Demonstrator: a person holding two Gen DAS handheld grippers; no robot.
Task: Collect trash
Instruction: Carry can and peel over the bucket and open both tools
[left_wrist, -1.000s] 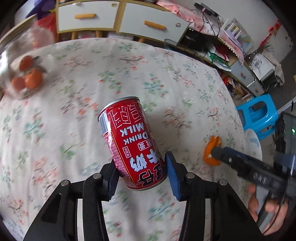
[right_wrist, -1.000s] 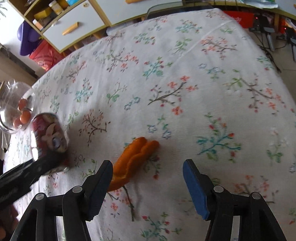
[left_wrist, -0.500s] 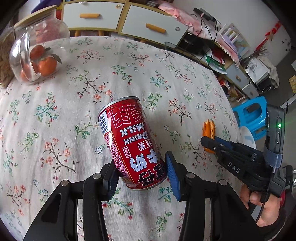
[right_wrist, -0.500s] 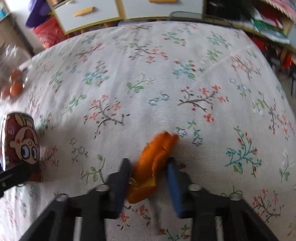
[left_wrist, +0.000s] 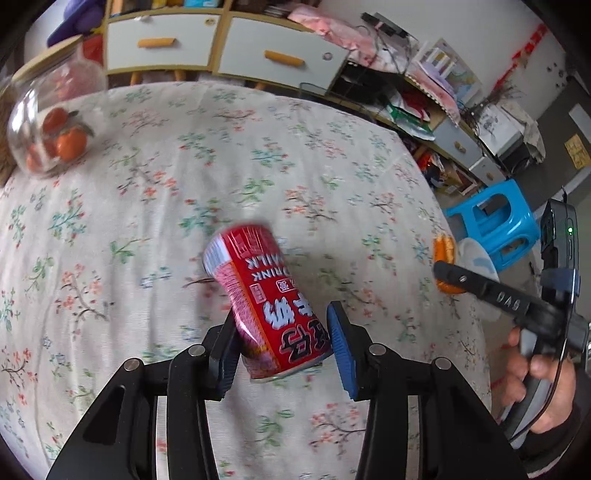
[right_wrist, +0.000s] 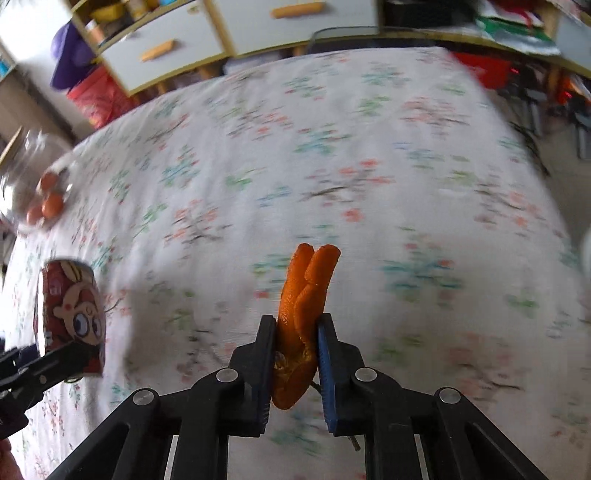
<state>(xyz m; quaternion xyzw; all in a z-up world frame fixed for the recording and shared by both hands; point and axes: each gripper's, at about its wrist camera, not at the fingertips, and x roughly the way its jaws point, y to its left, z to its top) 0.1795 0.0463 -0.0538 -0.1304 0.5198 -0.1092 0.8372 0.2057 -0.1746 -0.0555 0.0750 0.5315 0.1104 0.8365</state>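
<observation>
My left gripper is shut on a red milk-drink can and holds it tilted above the floral tablecloth. The can also shows at the left of the right wrist view. My right gripper is shut on a piece of orange peel and holds it above the cloth. In the left wrist view the right gripper is at the table's right edge, with the peel in it.
A glass jar of small oranges lies at the table's far left, seen too in the right wrist view. White drawers stand behind the table. A blue plastic stool stands off the table's right edge.
My right gripper closed on the orange peel and lifted it off the cloth. My left gripper kept hold of the can, which has tilted further, and the view has shifted.
</observation>
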